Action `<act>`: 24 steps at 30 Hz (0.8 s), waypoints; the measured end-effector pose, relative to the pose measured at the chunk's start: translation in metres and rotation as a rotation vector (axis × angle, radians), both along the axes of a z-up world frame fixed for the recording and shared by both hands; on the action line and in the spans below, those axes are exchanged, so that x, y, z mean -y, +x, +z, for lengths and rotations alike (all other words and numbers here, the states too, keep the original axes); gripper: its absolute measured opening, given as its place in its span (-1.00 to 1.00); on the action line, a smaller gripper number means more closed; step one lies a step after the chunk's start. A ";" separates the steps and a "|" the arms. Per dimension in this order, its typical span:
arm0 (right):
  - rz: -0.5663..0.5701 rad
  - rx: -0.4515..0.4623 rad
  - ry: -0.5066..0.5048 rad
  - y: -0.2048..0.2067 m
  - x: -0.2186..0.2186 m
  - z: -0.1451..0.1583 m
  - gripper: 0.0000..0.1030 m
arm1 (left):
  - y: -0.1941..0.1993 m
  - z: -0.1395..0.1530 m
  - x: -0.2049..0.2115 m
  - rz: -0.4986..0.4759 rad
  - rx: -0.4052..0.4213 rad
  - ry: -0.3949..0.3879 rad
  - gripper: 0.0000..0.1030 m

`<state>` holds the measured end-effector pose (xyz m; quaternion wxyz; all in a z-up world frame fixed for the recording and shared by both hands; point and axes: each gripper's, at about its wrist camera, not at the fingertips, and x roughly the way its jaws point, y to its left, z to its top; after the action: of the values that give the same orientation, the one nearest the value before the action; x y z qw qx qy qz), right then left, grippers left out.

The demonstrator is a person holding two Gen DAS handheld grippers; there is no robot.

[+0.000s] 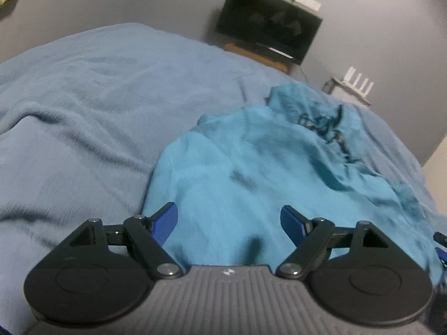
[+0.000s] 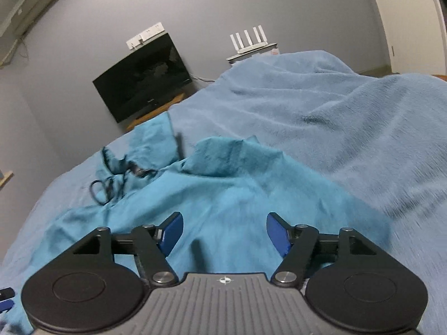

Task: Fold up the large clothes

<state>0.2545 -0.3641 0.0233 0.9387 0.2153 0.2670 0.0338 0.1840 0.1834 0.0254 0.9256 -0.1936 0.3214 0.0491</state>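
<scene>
Both tongs, left tongs (image 1: 229,220) and right tongs (image 2: 225,230), agape (empty) over teal garment (image 1: 251,173), lengthwise away.

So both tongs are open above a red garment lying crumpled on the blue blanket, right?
Not quite: the garment is teal, not red, as both wrist views show. The rest holds: the left tongs and right tongs are open above it on the blue blanket.

Both the left tongs (image 1: 229,219) and the right tongs (image 2: 225,227) have their blue-padded fingers spread wide apart, gripping nothing between them.
</scene>
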 end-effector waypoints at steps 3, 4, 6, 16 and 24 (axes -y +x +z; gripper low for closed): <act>0.010 0.005 0.020 -0.049 0.006 0.012 0.43 | -0.033 0.002 0.009 -0.006 0.022 0.004 0.64; 0.013 0.002 0.027 -0.061 0.008 0.013 0.47 | -0.042 0.001 0.009 -0.002 0.024 -0.013 0.64; 0.024 -0.005 0.049 -0.086 0.012 0.014 0.50 | -0.059 -0.007 0.008 0.001 0.011 -0.086 0.64; 0.015 -0.112 0.195 -0.120 0.025 -0.016 0.61 | -0.044 -0.050 0.003 -0.009 -0.057 -0.257 0.65; -0.045 -0.099 0.300 -0.087 0.032 -0.035 0.65 | -0.017 -0.070 -0.011 0.019 -0.012 -0.353 0.80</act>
<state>0.1676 -0.3966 -0.0119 0.8822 0.3603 0.3002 0.0417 0.1668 0.1940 -0.0442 0.8747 -0.3560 0.3289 0.0018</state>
